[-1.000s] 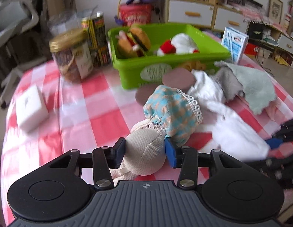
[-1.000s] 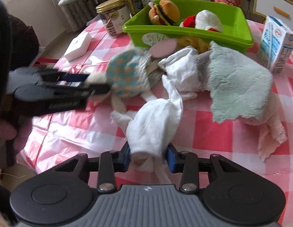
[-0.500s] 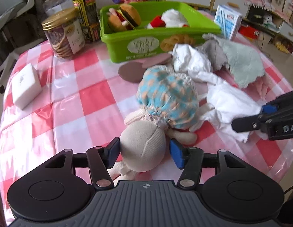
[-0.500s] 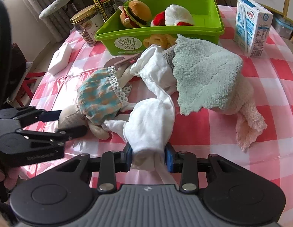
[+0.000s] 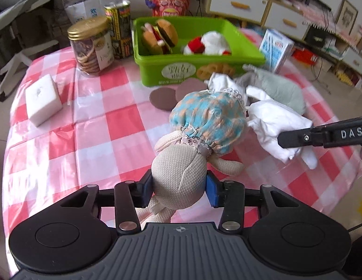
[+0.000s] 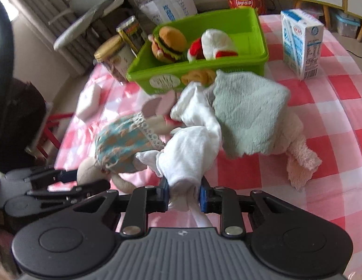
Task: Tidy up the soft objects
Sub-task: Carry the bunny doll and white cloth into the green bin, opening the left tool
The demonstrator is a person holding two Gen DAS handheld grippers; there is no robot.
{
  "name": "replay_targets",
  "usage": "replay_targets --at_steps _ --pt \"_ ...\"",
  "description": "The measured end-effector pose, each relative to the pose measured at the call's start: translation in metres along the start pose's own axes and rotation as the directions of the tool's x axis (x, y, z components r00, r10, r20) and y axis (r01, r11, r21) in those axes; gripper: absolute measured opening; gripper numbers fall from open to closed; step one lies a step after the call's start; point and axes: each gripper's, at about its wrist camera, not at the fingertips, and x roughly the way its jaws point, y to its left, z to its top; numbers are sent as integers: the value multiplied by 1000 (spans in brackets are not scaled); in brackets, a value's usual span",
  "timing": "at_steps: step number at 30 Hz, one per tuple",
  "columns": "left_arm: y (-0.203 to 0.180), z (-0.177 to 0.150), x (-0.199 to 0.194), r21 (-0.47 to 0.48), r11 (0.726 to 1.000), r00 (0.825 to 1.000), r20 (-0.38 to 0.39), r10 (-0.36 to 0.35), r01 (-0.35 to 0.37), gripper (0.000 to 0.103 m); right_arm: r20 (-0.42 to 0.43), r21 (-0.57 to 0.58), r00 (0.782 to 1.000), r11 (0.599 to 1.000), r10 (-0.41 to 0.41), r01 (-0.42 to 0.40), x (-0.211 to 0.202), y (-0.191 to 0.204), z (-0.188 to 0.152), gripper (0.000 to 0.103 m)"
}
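The bench point(image 5: 115, 126), under a red-and-white check cover, carries everything. Toward its far edge stands a green bin point(image 5: 195, 70) with a plush burger point(image 5: 161, 36) and a red-and-white plush point(image 5: 209, 44) already inside. Just before the bin's near wall lies a heap of soft things: a grey-green towel point(image 6: 248, 109) draped over a pink towel point(image 6: 300, 161) toward the right edge, a white cloth point(image 6: 192, 156) trailing forward from the heap, and a doll point(image 5: 204, 119) in a teal-and-tan dress lying left of the cloth and touching it, with two brown discs point(image 5: 163, 98) beyond it, close to the bin. A milk carton point(image 6: 302, 44) stands upright right of the bin, near the far right corner. Left of the bin are a gold-lidded jar point(image 5: 92, 45) and a can point(image 5: 119, 31) behind it, and a white box point(image 5: 42, 99) sits by the left edge. The left gripper point(image 5: 178, 186) has its jaws pinching the doll's cream head, having just closed in on it a little. The right gripper point(image 6: 183, 194) has its jaws pressed tight on the bunched near end of the white cloth, close to the near edge.
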Motion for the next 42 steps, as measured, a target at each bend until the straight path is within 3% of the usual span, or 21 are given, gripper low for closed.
replay_targets --at_steps 8,16,24,32,37,42 --pt "15 5 -33 -98 995 995 91 -26 34 45 86 87 995 994 53 -61 -27 0 13 0" --pt "22 27 -42 -190 980 986 165 -25 57 45 192 175 979 979 73 -107 -46 -1 35 0" --pt "21 54 -20 -298 951 977 214 -22 86 45 313 232 949 968 17 -94 -48 -1 61 0" --pt "23 83 23 -383 912 968 248 -50 145 45 413 299 910 950 -48 -86 -13 -21 89 0" --pt "16 110 45 -330 934 970 237 -60 138 45 443 318 895 944 -60 -94 5 -31 100 0" --pt "10 140 83 -282 956 987 156 -41 85 45 453 296 888 952 -74 -72 21 -33 107 0"
